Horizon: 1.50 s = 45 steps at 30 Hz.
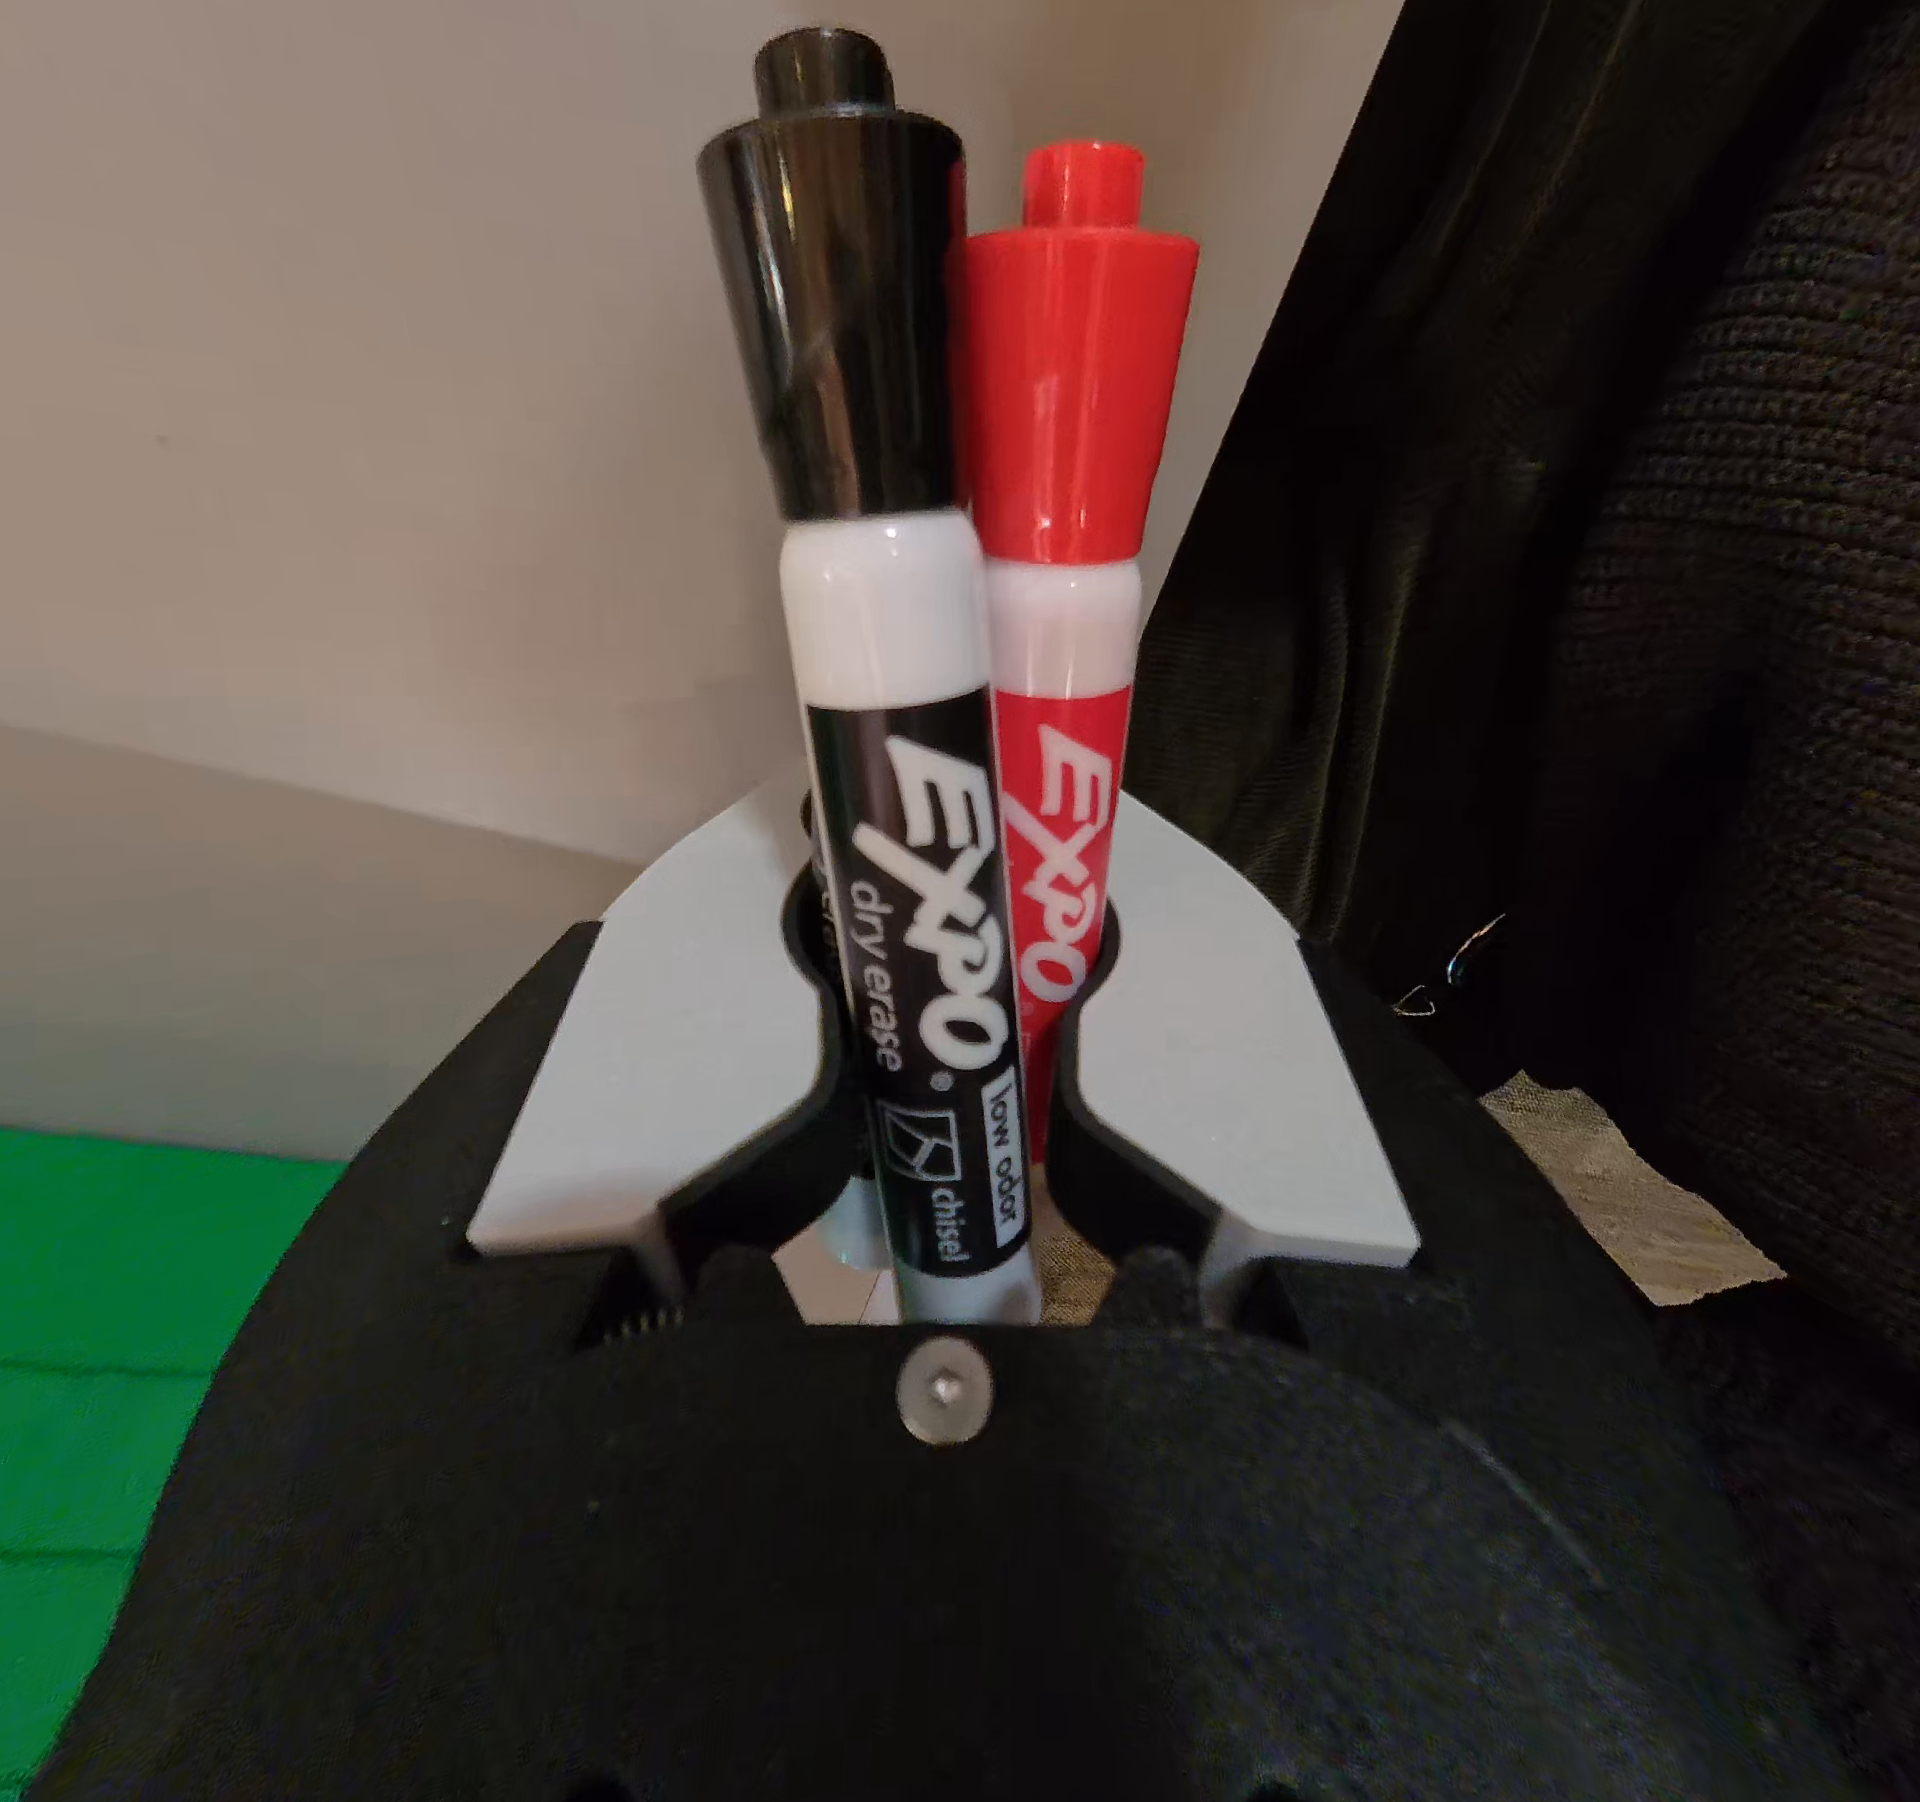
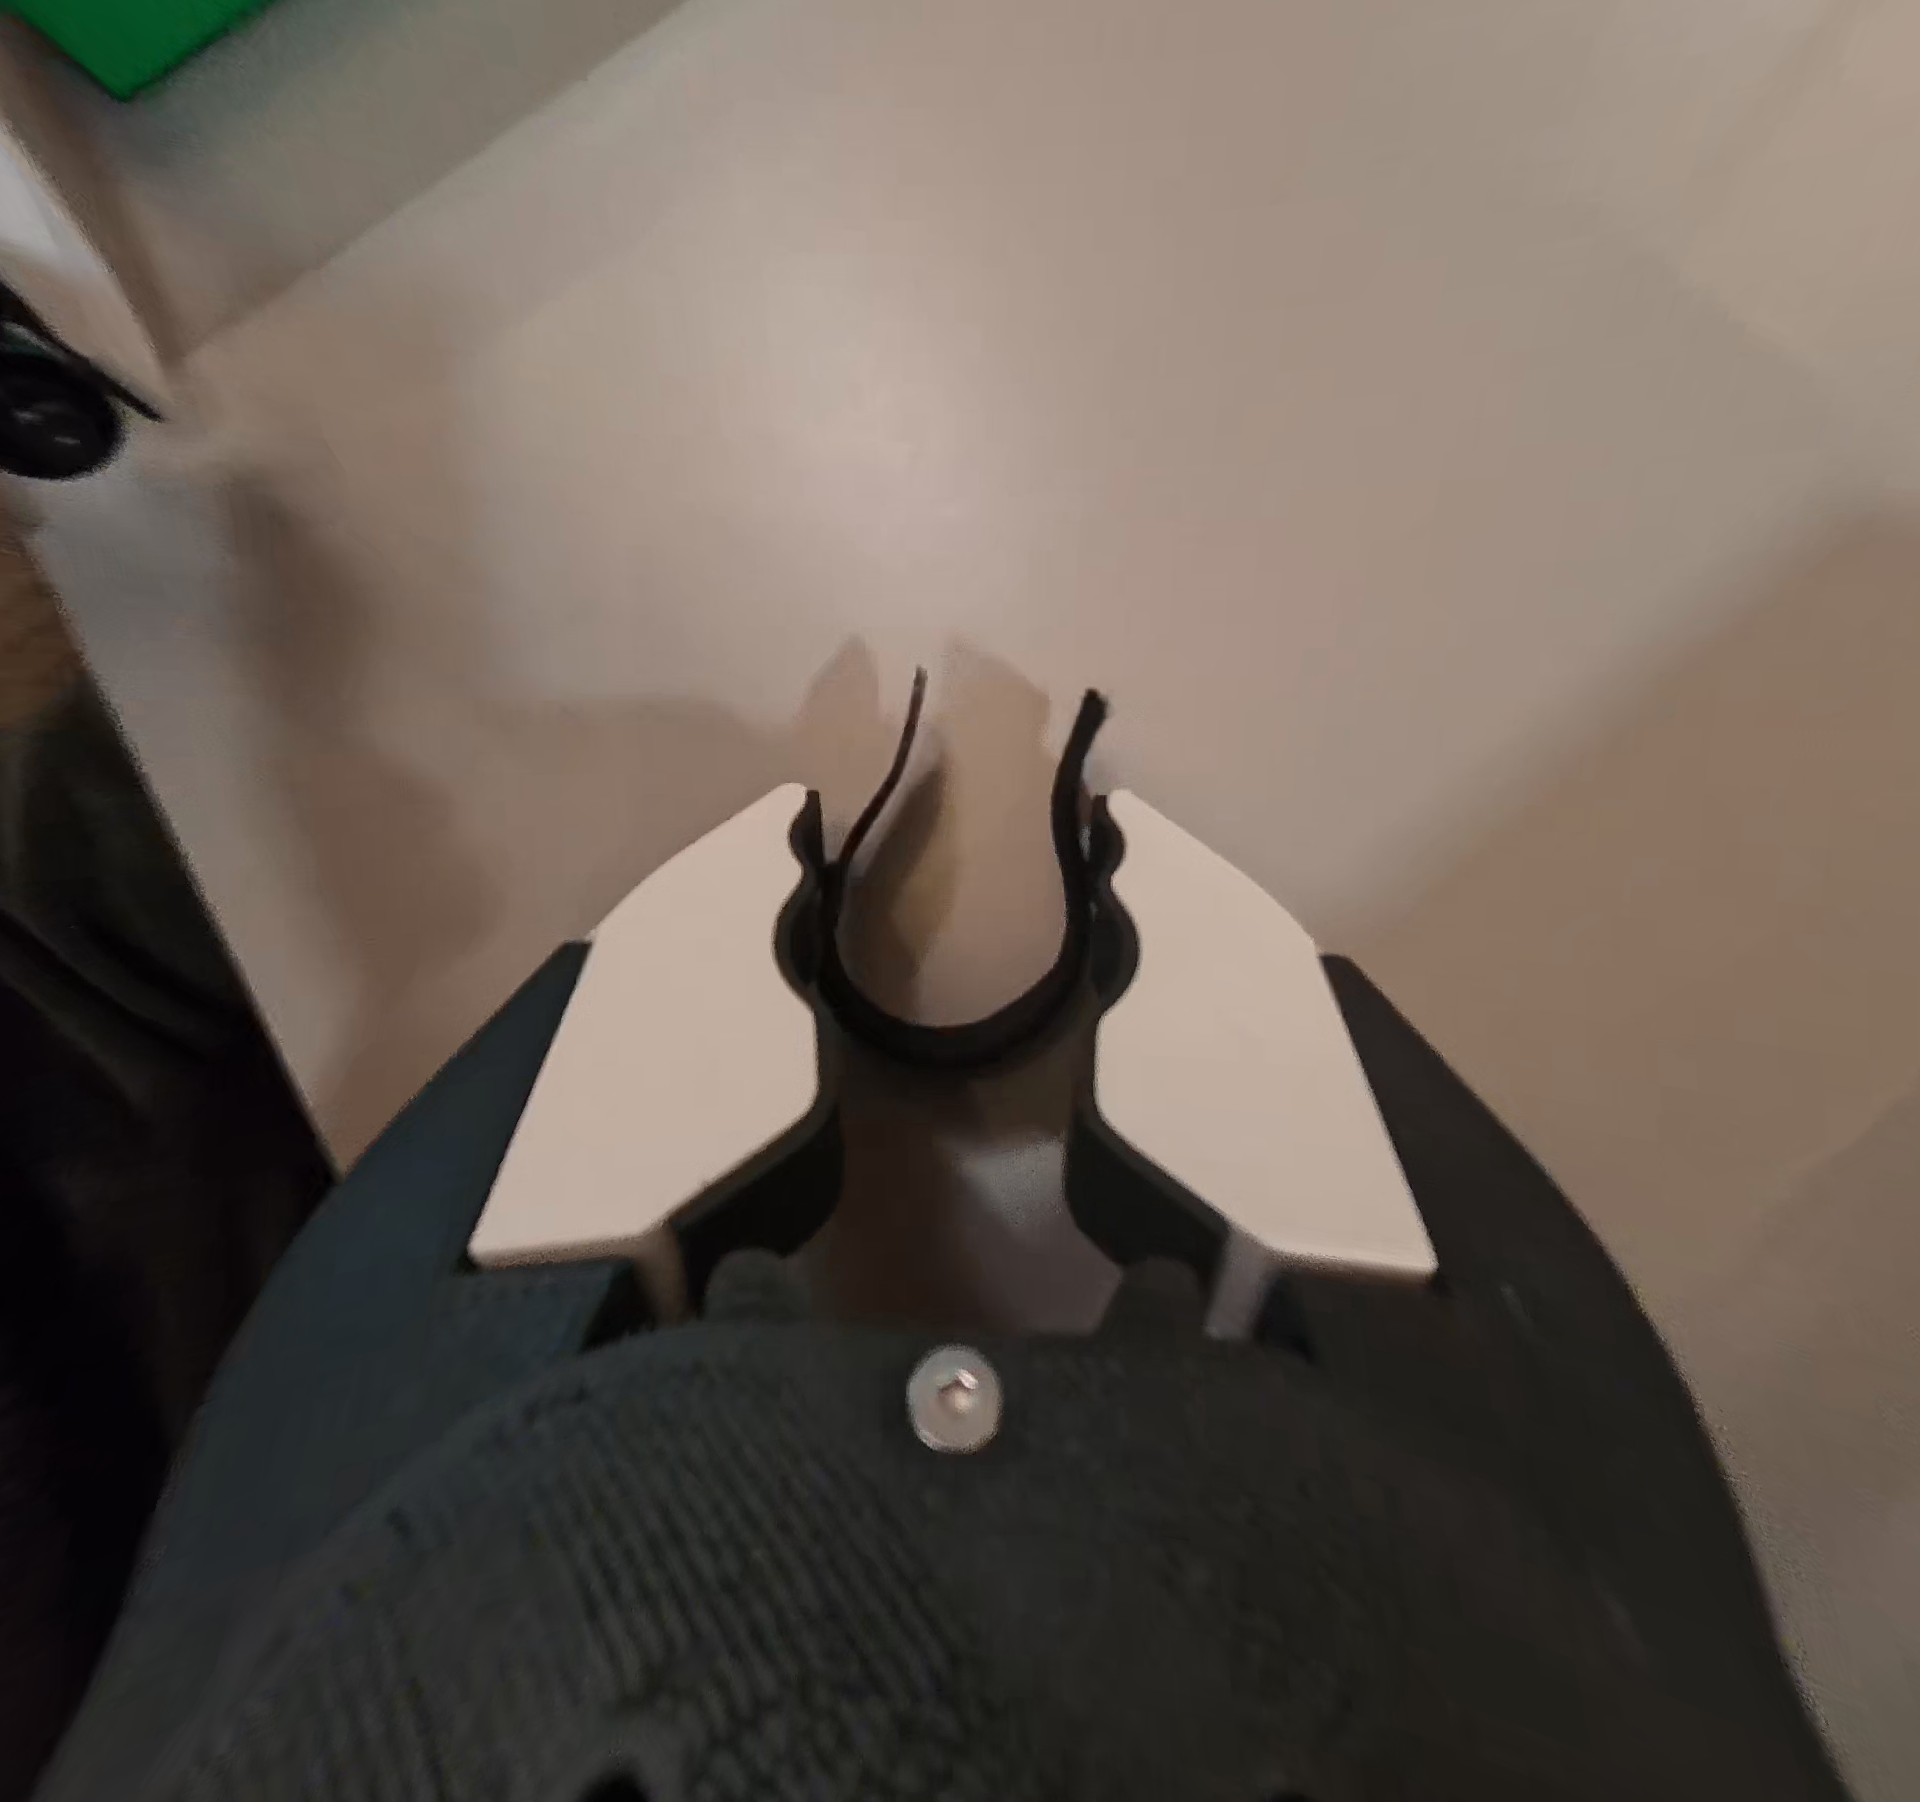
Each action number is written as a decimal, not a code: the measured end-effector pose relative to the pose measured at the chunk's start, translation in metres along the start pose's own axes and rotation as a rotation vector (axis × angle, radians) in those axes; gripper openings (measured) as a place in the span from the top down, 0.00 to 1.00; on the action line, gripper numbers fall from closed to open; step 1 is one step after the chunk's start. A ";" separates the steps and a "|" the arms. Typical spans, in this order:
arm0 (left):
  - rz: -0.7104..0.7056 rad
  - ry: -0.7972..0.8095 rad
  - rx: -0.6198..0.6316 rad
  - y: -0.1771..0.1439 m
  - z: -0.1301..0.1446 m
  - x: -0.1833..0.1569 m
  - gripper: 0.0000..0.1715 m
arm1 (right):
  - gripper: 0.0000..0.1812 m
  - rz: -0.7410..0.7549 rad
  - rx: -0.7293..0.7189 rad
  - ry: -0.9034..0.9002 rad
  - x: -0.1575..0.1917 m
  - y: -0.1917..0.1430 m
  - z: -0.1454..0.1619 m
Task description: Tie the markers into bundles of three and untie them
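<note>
The left gripper (image 1: 951, 931) clamps a black marker (image 1: 883, 713) and a red marker (image 1: 1070, 609) together, while the right gripper's (image 2: 956, 869) fingers pinch a black bent strip (image 2: 961, 1014) above the pale desk (image 2: 1039, 350).

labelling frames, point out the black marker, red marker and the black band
black marker (image 1: 831, 339), left wrist view, on its cap
red marker (image 1: 1070, 381), left wrist view, on its cap
black band (image 2: 951, 1044), right wrist view, bottom of its loop

Both wrist views look forward, close – sharing pale surface (image 2: 1247, 350).
</note>
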<state>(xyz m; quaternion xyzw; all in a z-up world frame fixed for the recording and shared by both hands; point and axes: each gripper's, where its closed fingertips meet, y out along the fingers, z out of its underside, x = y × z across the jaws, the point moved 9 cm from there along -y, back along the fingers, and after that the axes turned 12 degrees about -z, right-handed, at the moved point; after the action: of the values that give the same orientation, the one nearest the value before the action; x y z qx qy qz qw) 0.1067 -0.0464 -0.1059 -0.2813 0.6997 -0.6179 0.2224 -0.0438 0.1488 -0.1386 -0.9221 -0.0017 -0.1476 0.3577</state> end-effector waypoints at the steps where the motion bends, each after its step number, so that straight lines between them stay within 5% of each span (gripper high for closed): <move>1: 0.000 0.000 -0.003 -0.001 0.000 0.000 0.75 | 0.74 -0.032 -0.025 0.000 0.003 0.000 -0.002; 11: 0.004 -0.021 -0.002 -0.001 0.007 0.005 0.75 | 0.77 -0.168 -0.018 -0.090 0.023 0.003 0.001; 21: 0.011 -0.021 0.007 0.002 0.006 0.004 0.75 | 0.51 0.076 0.110 -0.267 0.046 0.007 -0.003; 30: 0.015 -0.022 0.013 0.003 0.006 0.004 0.75 | 0.38 0.130 0.145 -0.011 0.047 0.017 -0.003; 33: 0.015 -0.019 0.013 0.003 0.006 0.004 0.75 | 0.43 0.146 0.165 -0.043 0.040 0.024 -0.003; 37: 0.014 -0.018 0.011 0.002 0.006 0.003 0.75 | 0.63 0.114 0.154 -0.041 0.037 0.019 -0.003; 45: 0.026 -0.022 -0.019 -0.002 0.006 0.004 0.75 | 0.72 -0.128 -0.053 -0.017 0.048 0.006 -0.008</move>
<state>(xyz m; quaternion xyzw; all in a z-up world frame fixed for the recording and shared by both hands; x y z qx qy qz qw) 0.1083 -0.0541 -0.1043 -0.2809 0.7068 -0.6051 0.2354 0.0003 0.1343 -0.1240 -0.9305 -0.0596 -0.1623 0.3230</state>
